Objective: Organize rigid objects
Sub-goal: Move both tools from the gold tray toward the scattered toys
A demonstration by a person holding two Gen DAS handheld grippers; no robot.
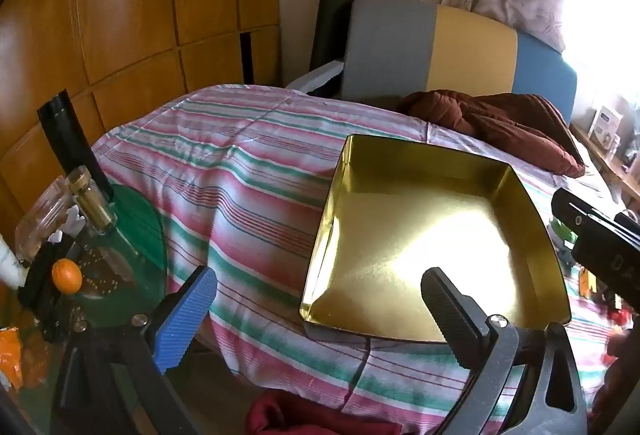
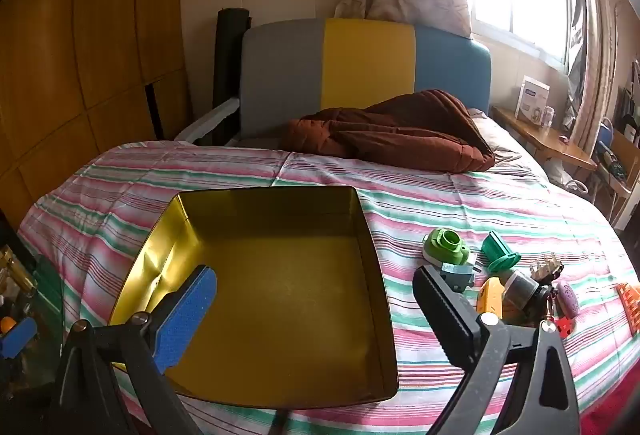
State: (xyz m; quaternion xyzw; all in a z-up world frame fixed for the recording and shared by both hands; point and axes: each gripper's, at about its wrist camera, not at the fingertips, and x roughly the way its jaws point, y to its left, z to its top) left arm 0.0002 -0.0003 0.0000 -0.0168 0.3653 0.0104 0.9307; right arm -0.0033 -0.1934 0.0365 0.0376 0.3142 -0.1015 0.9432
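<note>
Nearest the lens, the left gripper (image 1: 316,309) hung with its jaws spread wide and nothing between them, its blue pad over the striped bedspread (image 1: 248,171) and its black pad over the near corner of the gold tin tray (image 1: 332,203). That tray lay open and empty on the bed, near its foot edge. Just as wide and just as empty, the right gripper (image 2: 314,309) hovered over the same gold tin tray (image 2: 376,275), its black finger reaching past the tray's right wall. To the right of the tray, on the bedspread, lay a cluster of small rigid things: a light green round piece (image 2: 446,245), a darker green plastic part (image 2: 498,249), a yellow block (image 2: 491,293) and an orange ridged piece (image 2: 628,301) farther right. Behind them a brown quilt (image 2: 400,133) was bunched against the headboard (image 2: 360,71).
</note>
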